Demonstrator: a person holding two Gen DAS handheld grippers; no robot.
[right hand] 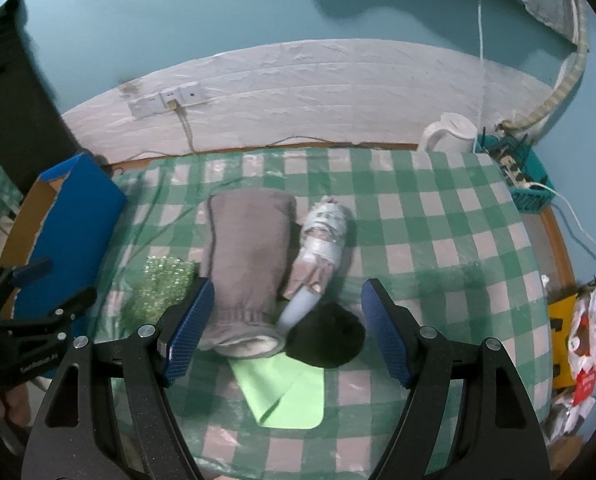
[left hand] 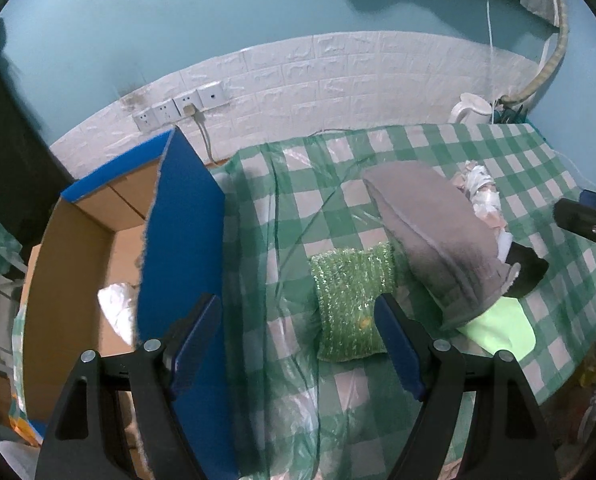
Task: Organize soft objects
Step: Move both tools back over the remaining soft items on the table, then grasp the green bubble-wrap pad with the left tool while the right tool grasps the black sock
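Observation:
On the green checked tablecloth (right hand: 438,232) lie a grey folded towel (right hand: 249,256), a glittery green sponge cloth (left hand: 352,300), a light green cloth (right hand: 285,388), a black soft item (right hand: 330,336) and a white wrapped bundle (right hand: 326,236). My left gripper (left hand: 298,336) is open and empty, between the blue box flap and the sponge cloth (right hand: 157,288). My right gripper (right hand: 283,332) is open and empty above the towel's near end, the black item and the light green cloth (left hand: 502,328). The towel (left hand: 438,232) overlaps the other items.
An open cardboard box (left hand: 81,264) with blue flaps (left hand: 181,232) stands left of the table, with a white item (left hand: 117,308) inside. A white kettle (right hand: 450,132) and a teal basket (right hand: 526,184) stand at the back right. Wall sockets (left hand: 177,108) are behind. Bags (right hand: 586,332) lie right.

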